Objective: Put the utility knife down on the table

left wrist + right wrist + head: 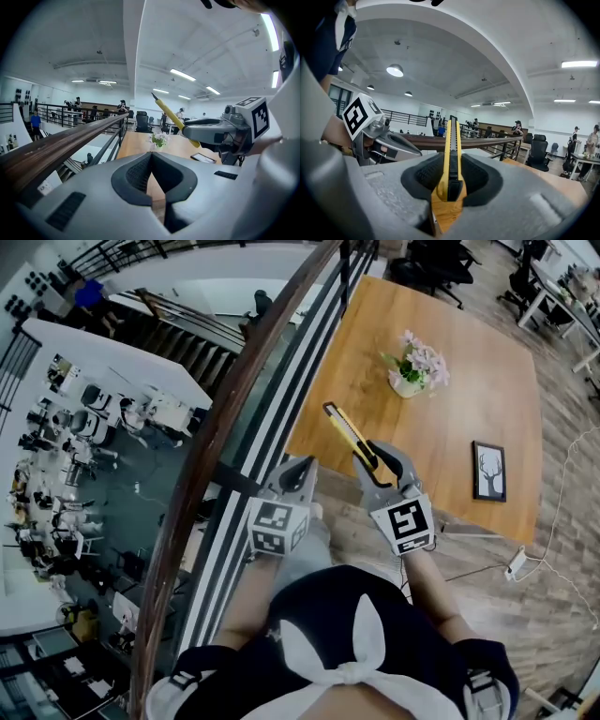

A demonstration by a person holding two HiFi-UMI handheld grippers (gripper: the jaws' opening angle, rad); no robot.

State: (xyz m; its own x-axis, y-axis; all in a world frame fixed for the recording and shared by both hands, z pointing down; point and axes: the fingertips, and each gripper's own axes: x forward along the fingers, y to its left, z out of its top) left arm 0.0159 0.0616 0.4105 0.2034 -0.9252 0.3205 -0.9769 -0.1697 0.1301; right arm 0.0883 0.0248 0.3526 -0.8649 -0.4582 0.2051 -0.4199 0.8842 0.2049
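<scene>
Utility knife (352,439) held up over the table (469,381), near its left corner

Right gripper (380,460) clamps its handle. Left gripper (300,472) is pinched closed on nothing, just beside the railing (234,399) — plenty of bare wood between flowers (414,365) and picture frame (488,470).

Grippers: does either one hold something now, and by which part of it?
The right gripper holds the yellow utility knife by its back end; the rest sticks out past the gripper. The left gripper is shut, with nothing in it.
</scene>
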